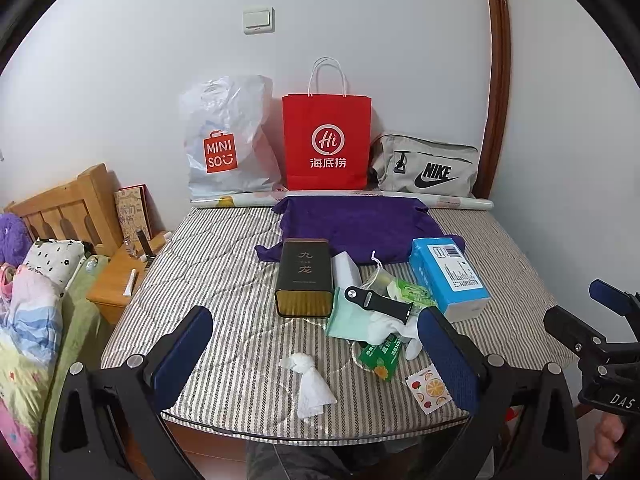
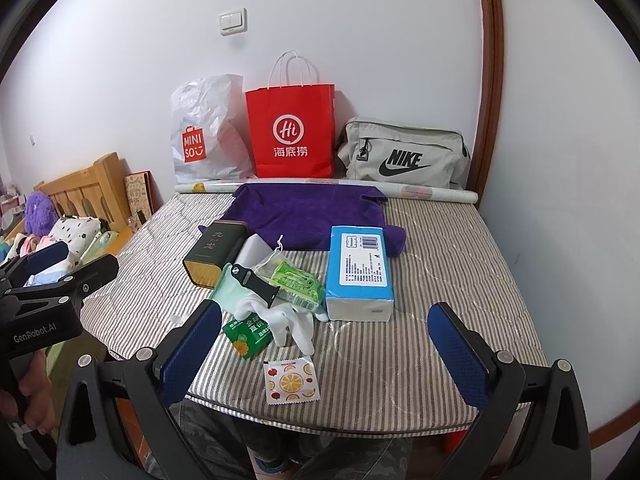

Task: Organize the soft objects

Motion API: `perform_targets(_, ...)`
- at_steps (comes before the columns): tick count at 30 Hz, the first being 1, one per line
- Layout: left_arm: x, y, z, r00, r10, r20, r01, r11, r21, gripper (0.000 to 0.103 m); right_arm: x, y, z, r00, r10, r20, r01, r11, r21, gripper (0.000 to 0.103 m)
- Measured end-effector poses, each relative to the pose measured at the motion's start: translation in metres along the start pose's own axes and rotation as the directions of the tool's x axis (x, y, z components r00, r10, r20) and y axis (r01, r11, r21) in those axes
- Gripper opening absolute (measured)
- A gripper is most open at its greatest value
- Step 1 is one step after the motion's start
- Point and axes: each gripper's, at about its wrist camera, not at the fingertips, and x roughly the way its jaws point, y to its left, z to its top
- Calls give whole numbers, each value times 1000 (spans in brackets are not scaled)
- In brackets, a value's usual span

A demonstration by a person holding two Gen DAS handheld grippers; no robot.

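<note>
A purple cloth [image 1: 360, 226] [image 2: 308, 214] lies spread at the back of the striped table pad [image 1: 224, 272]. In front of it sits a heap: white gloves [image 2: 288, 320] [image 1: 394, 330], a mint cloth [image 1: 346, 318], a black watch strap [image 1: 380, 302], green packets [image 2: 296, 280]. A knotted white tissue [image 1: 308, 384] lies alone near the front edge. A blue tissue pack [image 2: 358, 268] [image 1: 450, 276] rests at the right. My left gripper [image 1: 316, 354] is open above the tissue. My right gripper [image 2: 328, 354] is open over the front edge, with nothing between its fingers.
A dark tin box [image 1: 305, 278] lies left of the heap. At the wall stand a white Miniso bag [image 1: 228, 140], a red paper bag [image 1: 326, 142] and a grey Nike pouch [image 1: 426, 170]. A fruit-print sachet [image 2: 291, 380] lies at the front. A bed with bedding [image 1: 36, 300] is at left.
</note>
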Motion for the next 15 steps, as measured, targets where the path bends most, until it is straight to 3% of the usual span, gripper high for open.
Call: perform_targets(15,-3,2,2,1000,-3,5,3,1000,2,103,0,1,0,1000,0,0,0,1000,-2,101)
